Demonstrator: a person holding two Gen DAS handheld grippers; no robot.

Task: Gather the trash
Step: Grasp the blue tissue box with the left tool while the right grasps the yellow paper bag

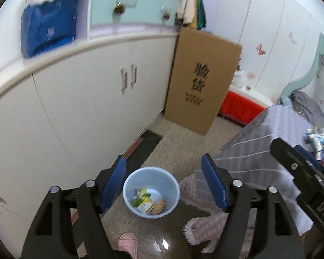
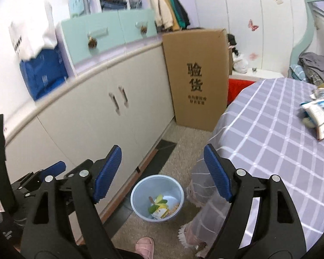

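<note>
A light blue waste bin (image 1: pixel 151 192) stands on the floor between the cabinet and the table; it also shows in the right wrist view (image 2: pixel 157 197). Inside lie green and yellow scraps and a small carton (image 1: pixel 148 204). Crumpled white and blue wrappers (image 2: pixel 320 112) lie on the checked tablecloth at the far right, and show in the left wrist view (image 1: pixel 319 142). My left gripper (image 1: pixel 163 185) is open and empty above the bin. My right gripper (image 2: pixel 162 174) is open and empty, also above the bin. The right gripper's body (image 1: pixel 302 172) shows at the left view's right edge.
A long white cabinet (image 1: pixel 80 99) runs along the left. A tall cardboard box (image 2: pixel 196 75) stands at its far end, a red box (image 1: pixel 239 108) behind it. The table with the purple checked cloth (image 2: pixel 270 151) fills the right. A pink slipper (image 2: pixel 144 248) is at the bottom.
</note>
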